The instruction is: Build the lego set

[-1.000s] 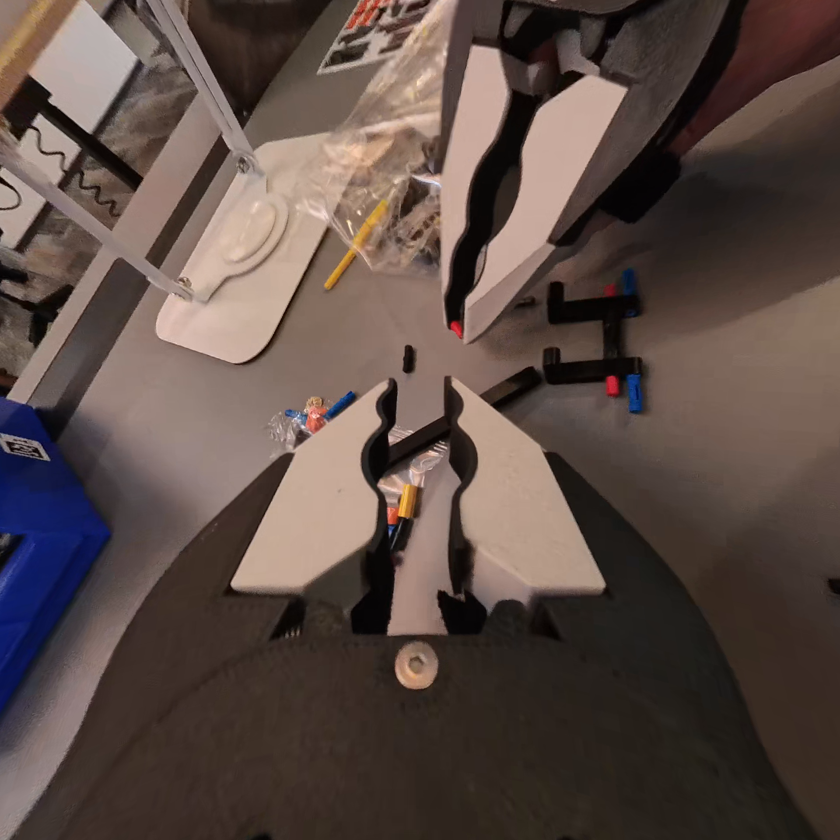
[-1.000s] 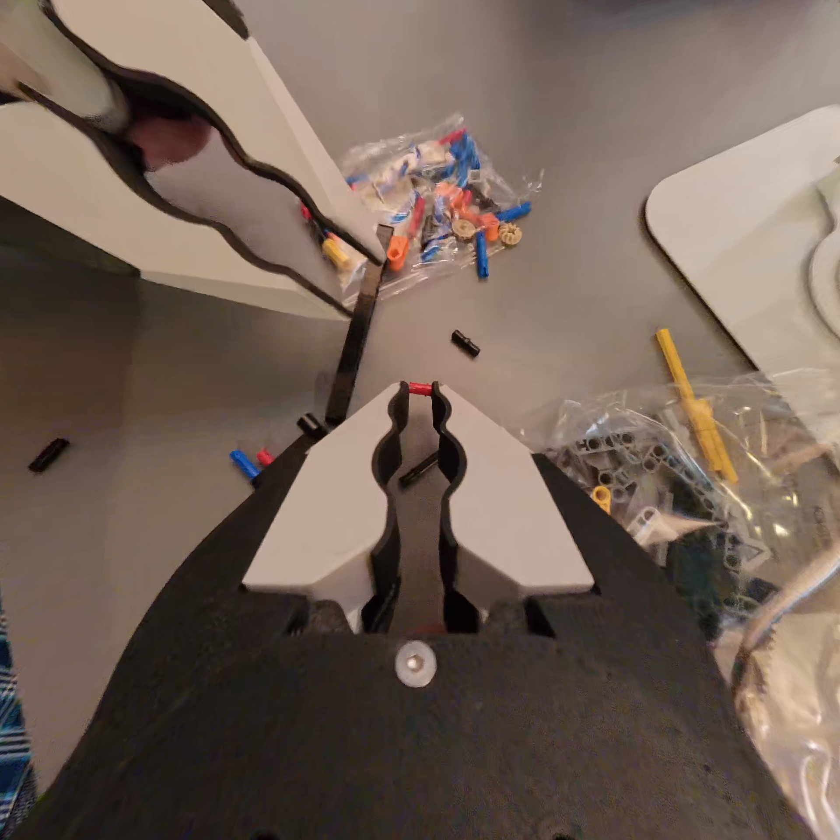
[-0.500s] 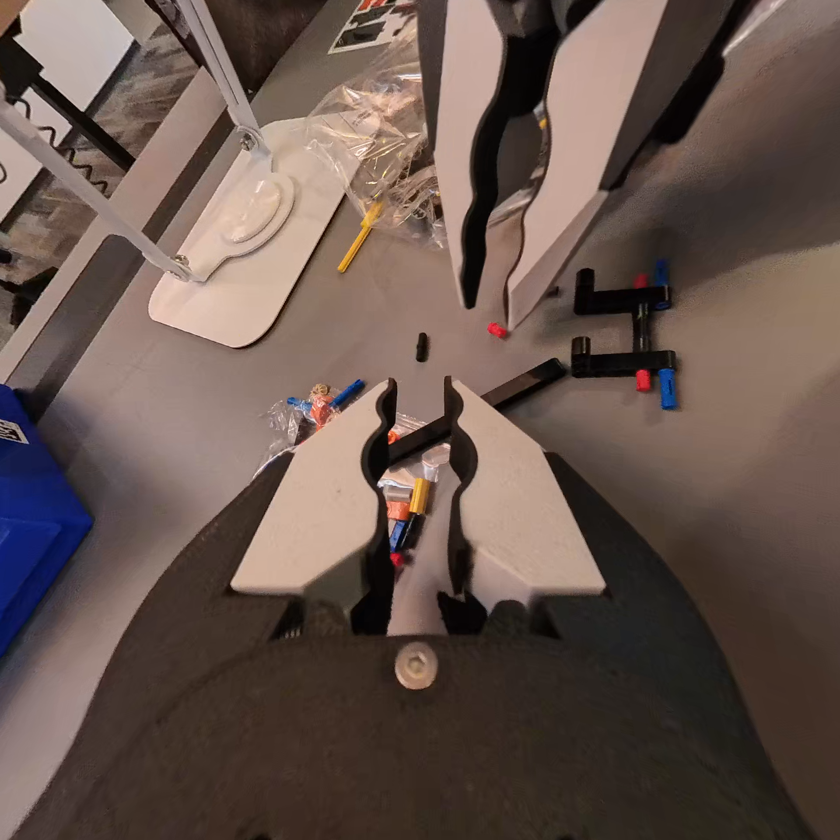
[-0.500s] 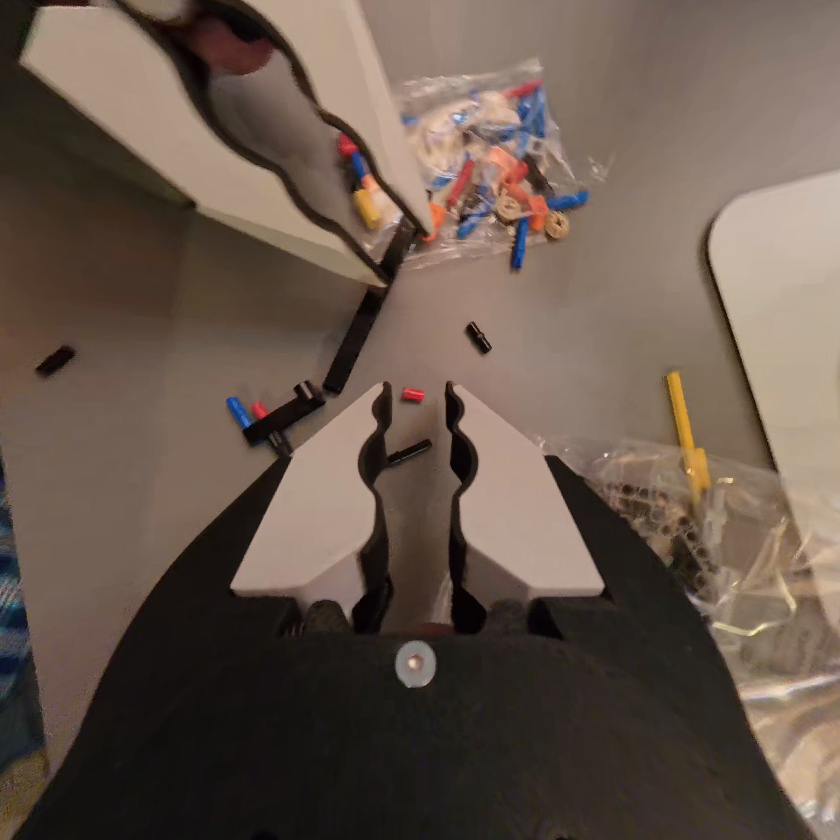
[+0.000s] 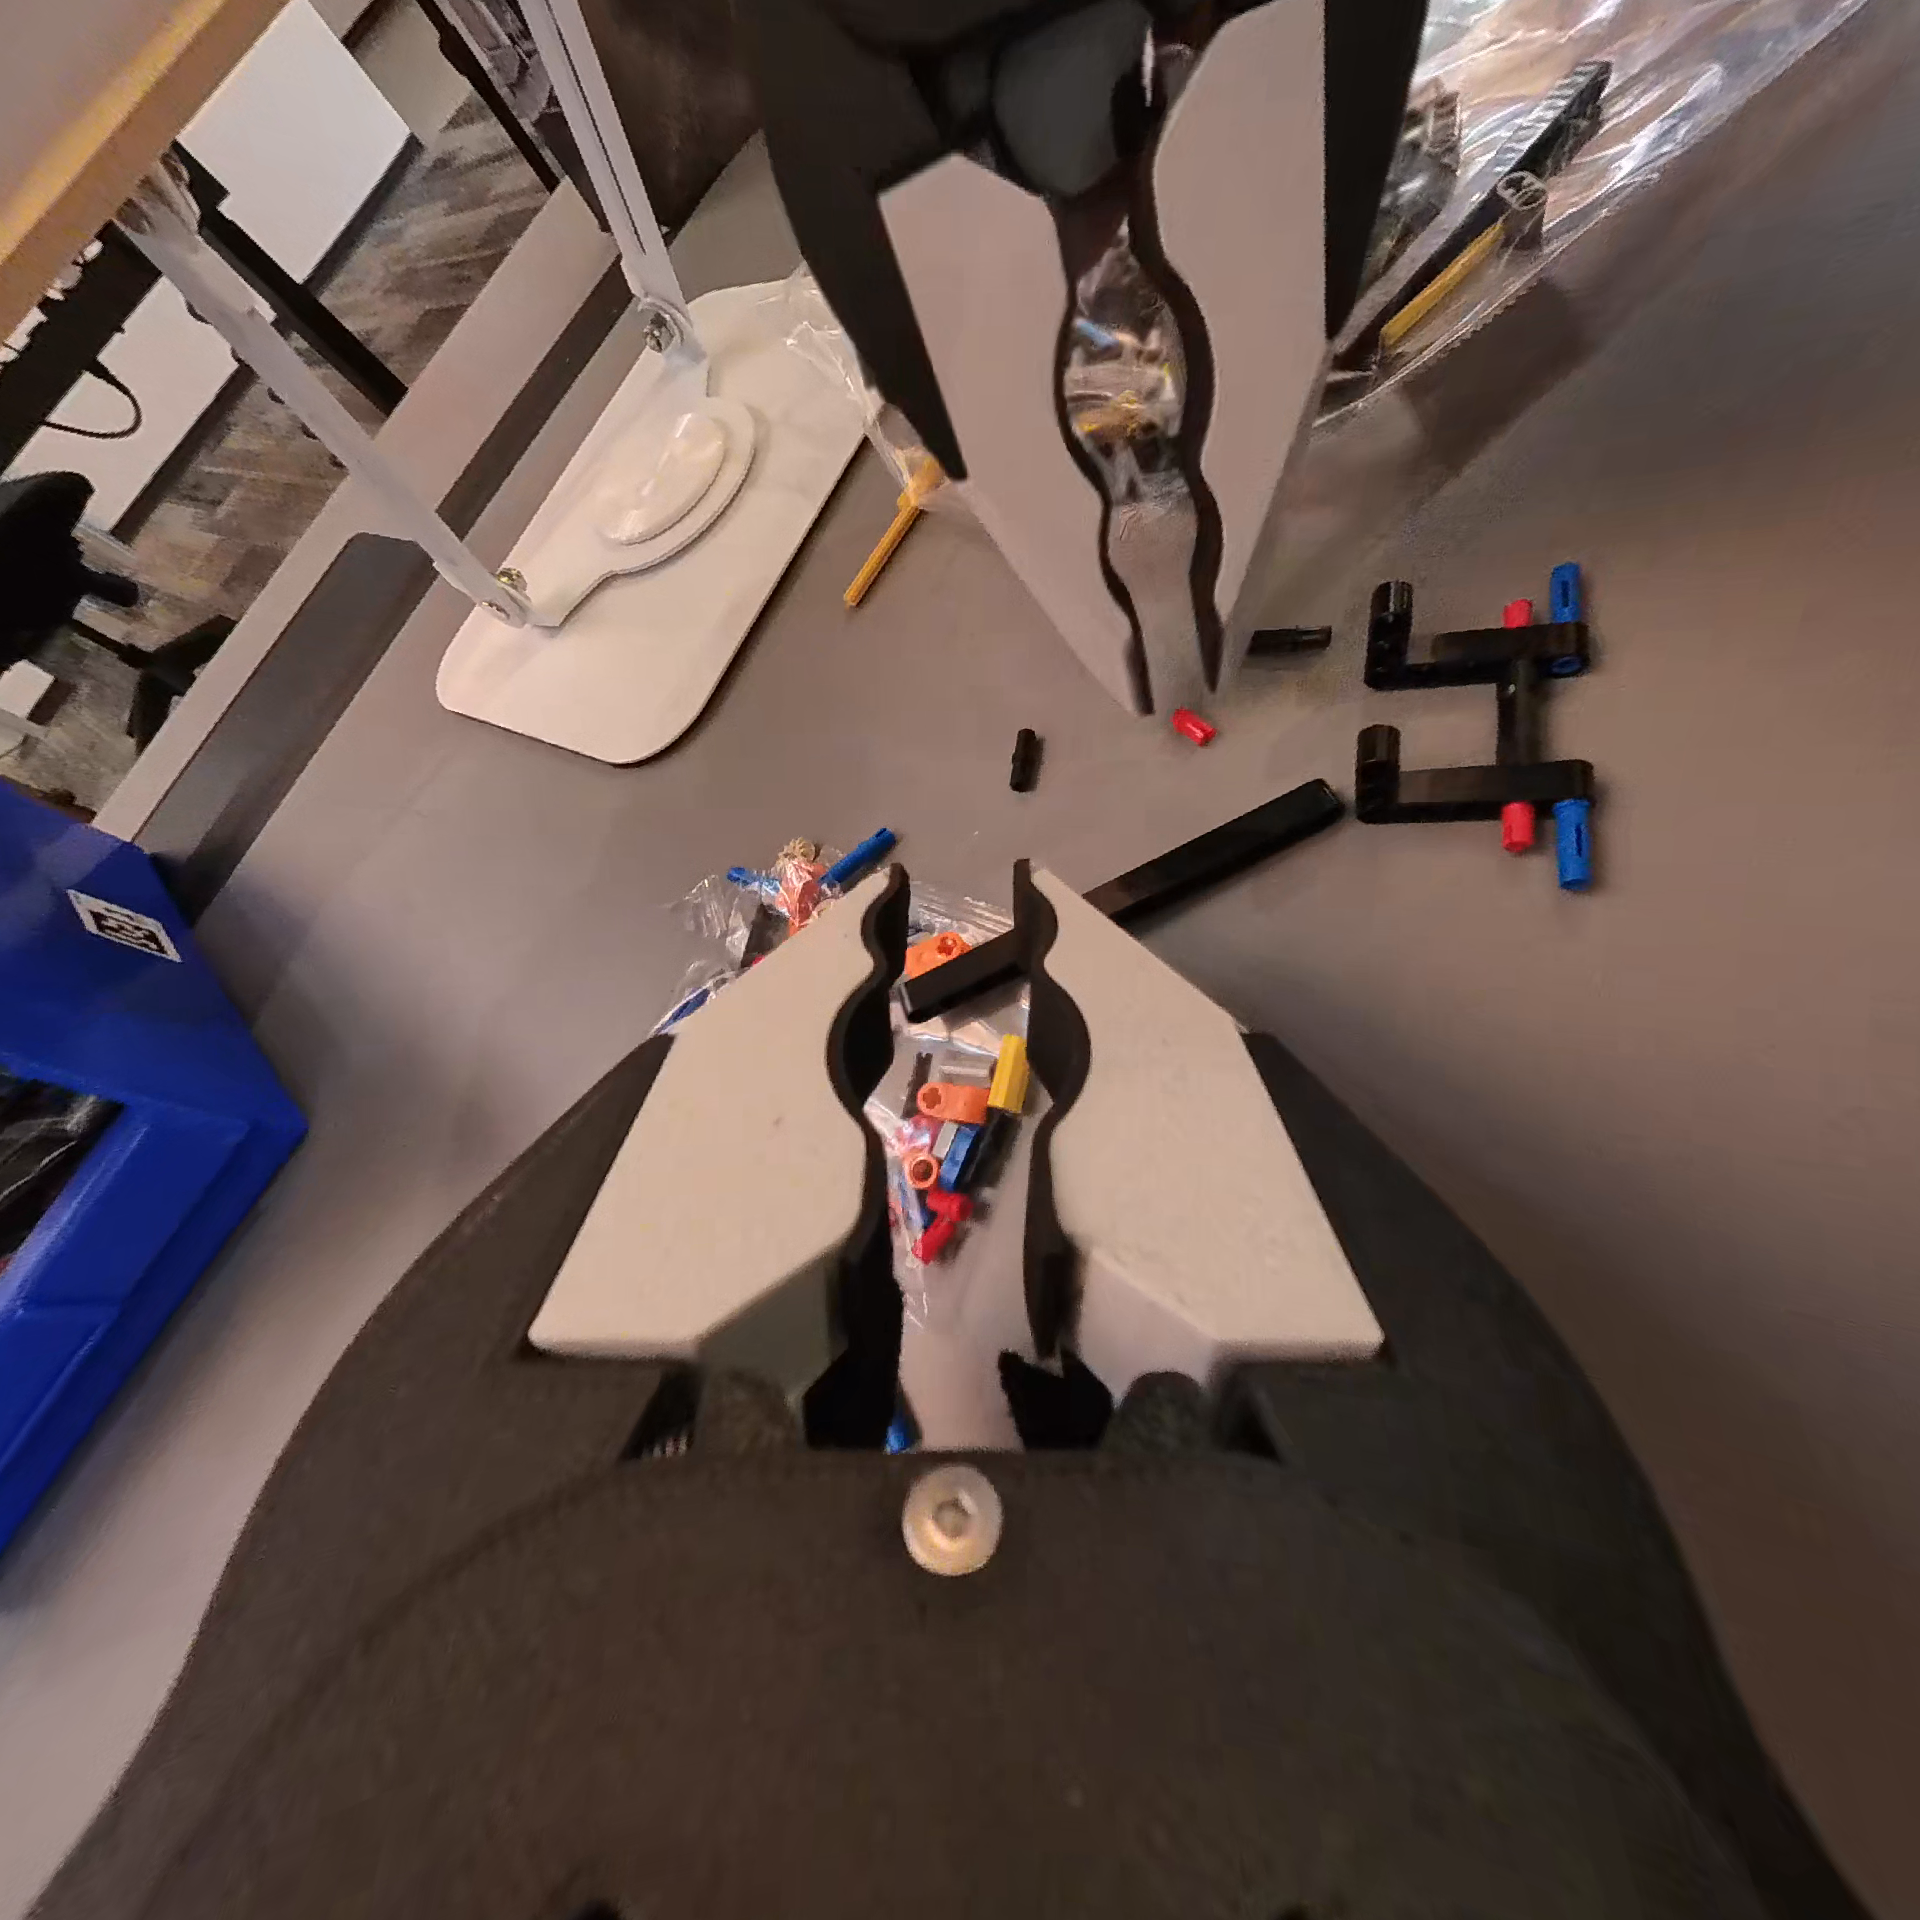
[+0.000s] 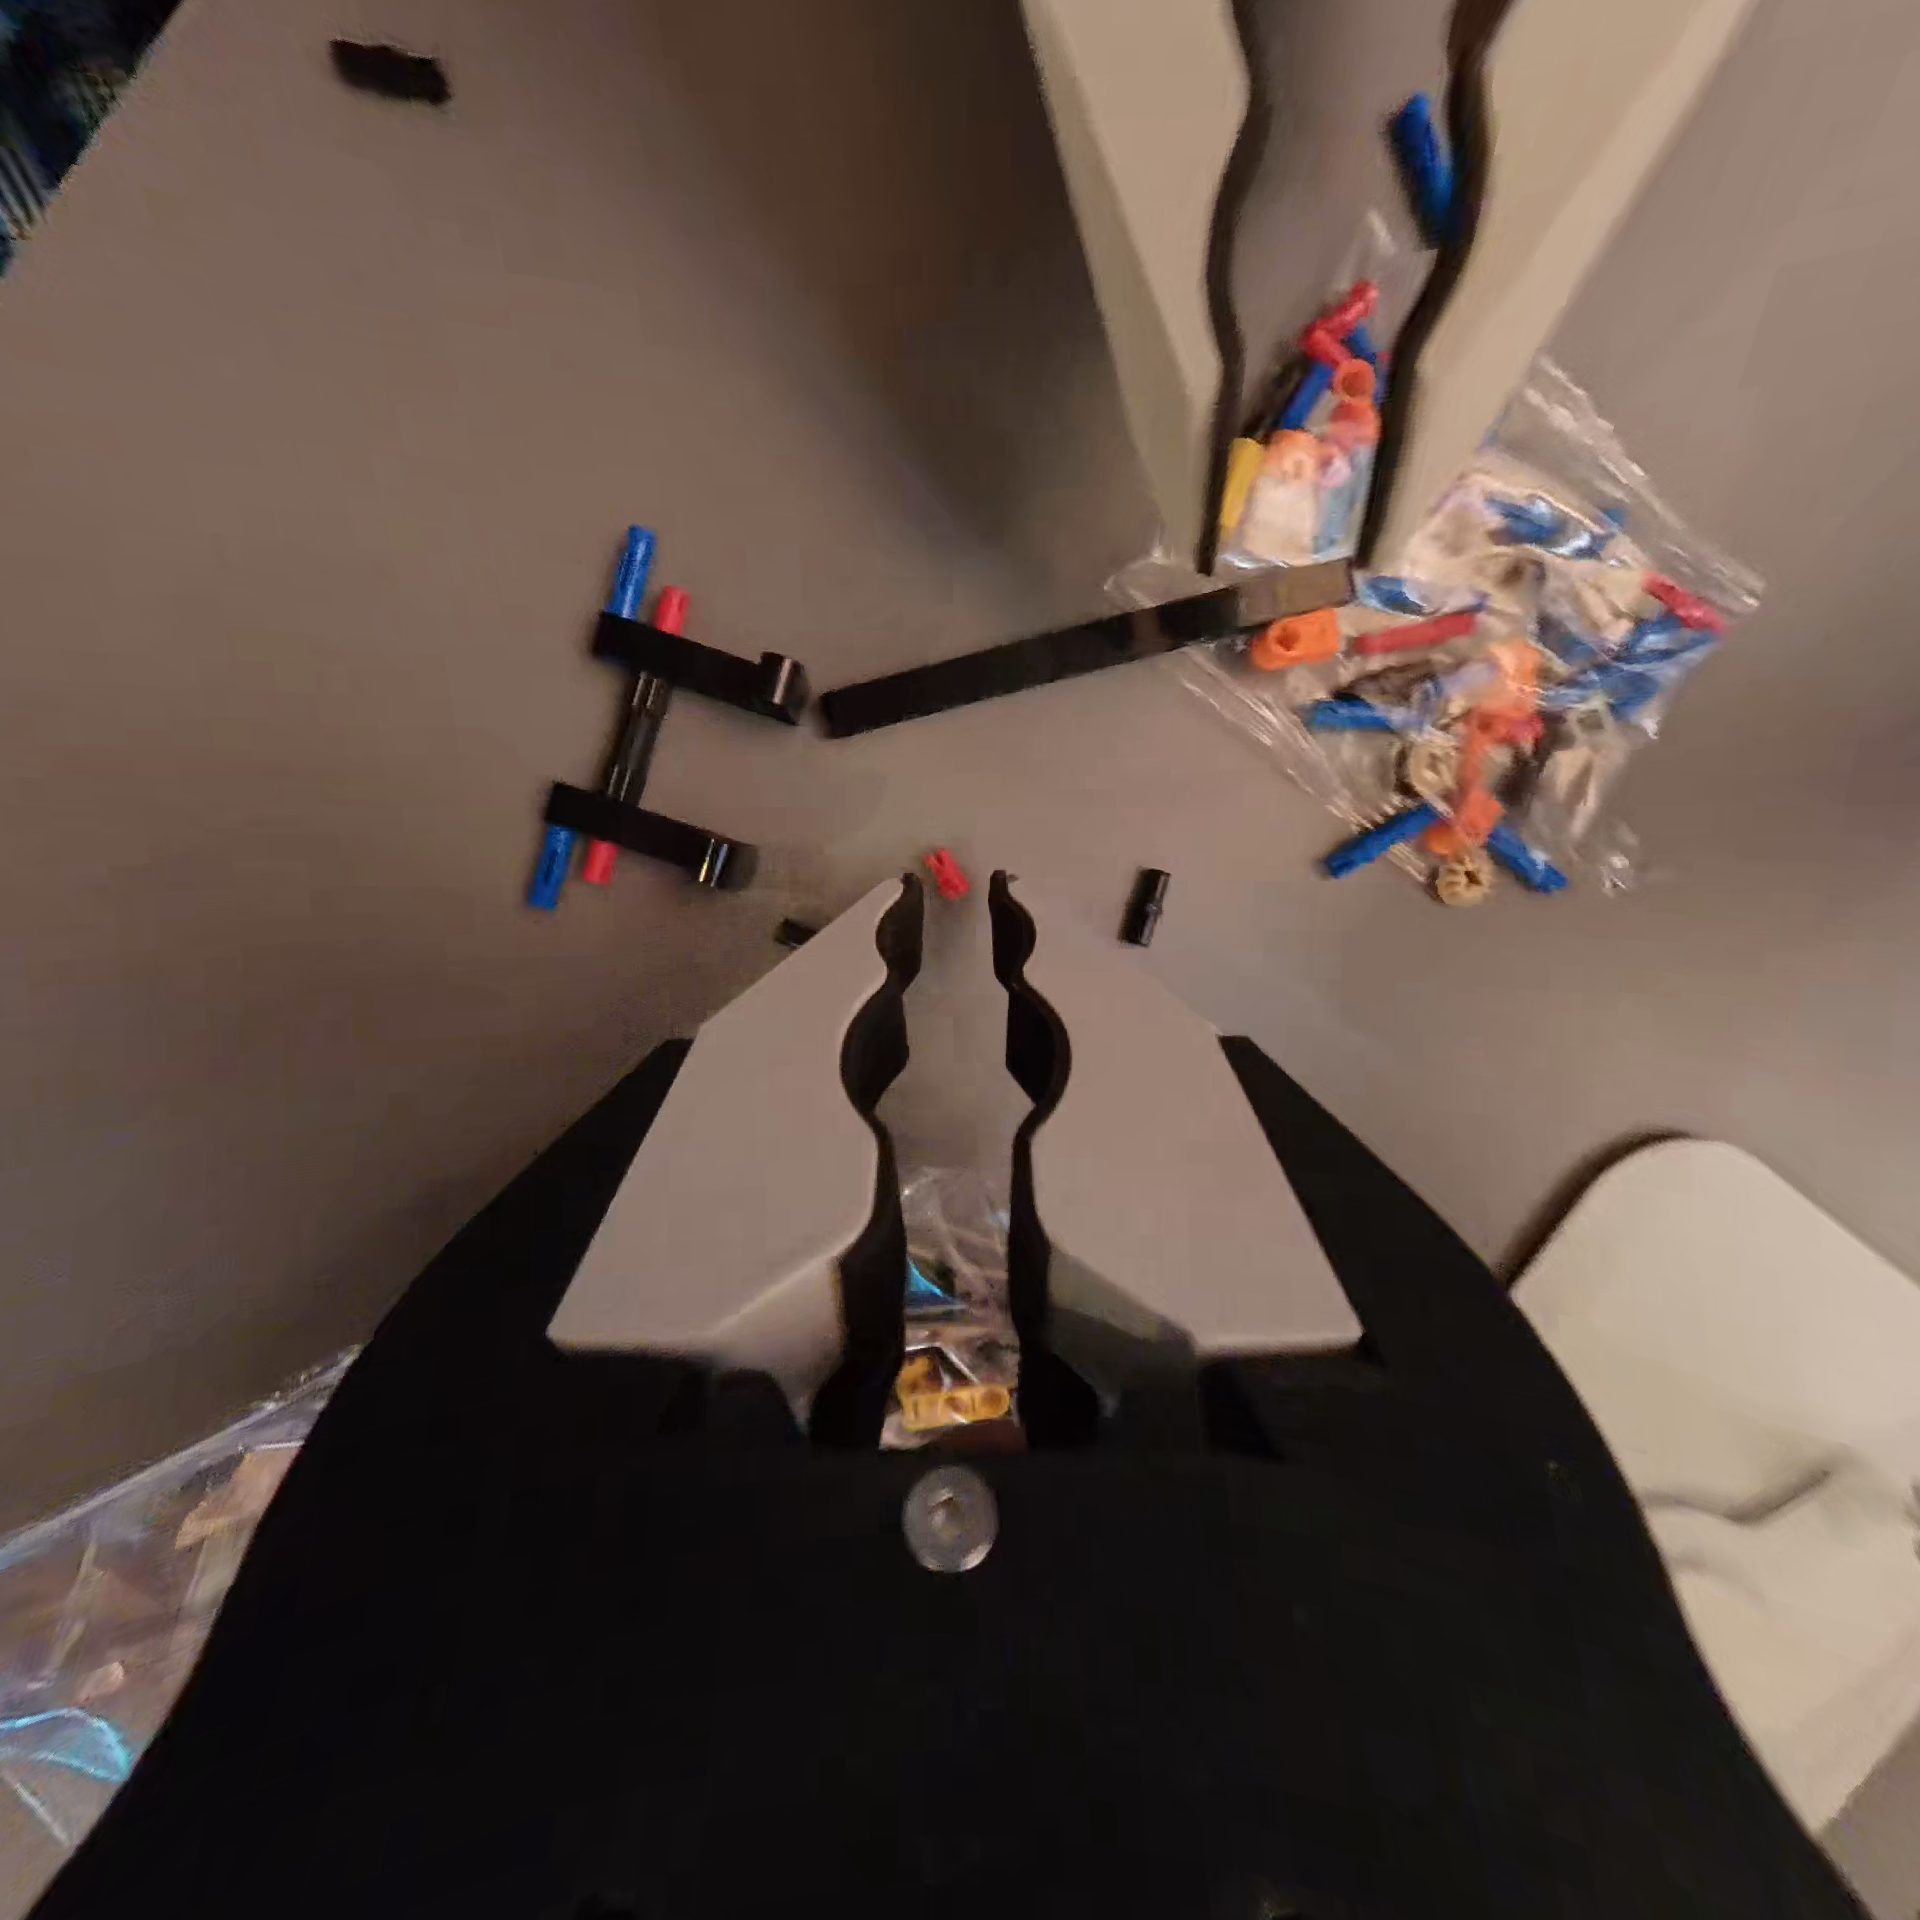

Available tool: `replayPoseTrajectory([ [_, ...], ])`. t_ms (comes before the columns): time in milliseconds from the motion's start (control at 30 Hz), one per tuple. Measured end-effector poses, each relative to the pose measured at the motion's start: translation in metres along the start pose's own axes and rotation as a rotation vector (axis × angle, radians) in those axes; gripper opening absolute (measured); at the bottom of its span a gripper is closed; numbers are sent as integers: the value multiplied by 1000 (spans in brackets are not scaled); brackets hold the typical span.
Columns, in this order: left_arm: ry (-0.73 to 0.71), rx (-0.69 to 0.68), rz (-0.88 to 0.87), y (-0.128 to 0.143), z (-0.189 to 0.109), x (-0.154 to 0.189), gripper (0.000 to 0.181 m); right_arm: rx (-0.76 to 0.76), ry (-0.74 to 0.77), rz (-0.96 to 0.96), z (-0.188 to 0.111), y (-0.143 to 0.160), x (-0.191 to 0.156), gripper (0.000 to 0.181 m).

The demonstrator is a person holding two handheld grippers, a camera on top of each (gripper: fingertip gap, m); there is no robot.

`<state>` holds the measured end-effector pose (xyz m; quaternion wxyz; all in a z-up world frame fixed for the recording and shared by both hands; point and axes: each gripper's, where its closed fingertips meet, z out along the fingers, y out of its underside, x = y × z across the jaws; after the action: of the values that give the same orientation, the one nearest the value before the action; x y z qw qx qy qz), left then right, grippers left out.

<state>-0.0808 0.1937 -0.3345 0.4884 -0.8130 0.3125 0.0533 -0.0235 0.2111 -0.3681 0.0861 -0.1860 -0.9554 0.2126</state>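
A small red pin (image 5: 1193, 725) lies loose on the grey table (image 5: 1558, 1143), just off the tips of my right gripper (image 6: 956, 888), which is slightly open and empty; the pin also shows in the right wrist view (image 6: 943, 871). A black H-shaped assembly (image 5: 1507, 717) (image 6: 644, 727) with red and blue pins lies beside it. A long black beam (image 5: 1216, 857) (image 6: 1039, 660) lies with one end on a clear bag of small parts (image 6: 1507, 707). My left gripper (image 5: 961, 883) is open and empty over that bag and beam end. The right gripper (image 5: 1176, 696) points down opposite it.
Two short black pins (image 5: 1024, 745) (image 5: 1288, 639) lie near the red one. A yellow axle (image 5: 883, 551), a white lamp base (image 5: 623, 582) and a large bag of parts (image 5: 1507, 156) lie behind. A blue box (image 5: 104, 1091) stands at the left table edge. Tip to tip, the grippers are about 7 centimeters apart.
My right gripper let go of the red pin, which now lies on the table, then swung round to face it. My left gripper stayed open over the bag.
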Motion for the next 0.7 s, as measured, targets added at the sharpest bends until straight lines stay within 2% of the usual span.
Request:
replayPoseTrajectory([
  [433,15,4,-4,-5,-2,4,18,21,-15,7,6,2,-2,2],
  [567,51,16,-38,-16,-6,13,20,4,33,87,-8,5,1,2],
  [700,148,41,-93,-33,-4,38,26,25,101,195,-32,0,-10,1],
])
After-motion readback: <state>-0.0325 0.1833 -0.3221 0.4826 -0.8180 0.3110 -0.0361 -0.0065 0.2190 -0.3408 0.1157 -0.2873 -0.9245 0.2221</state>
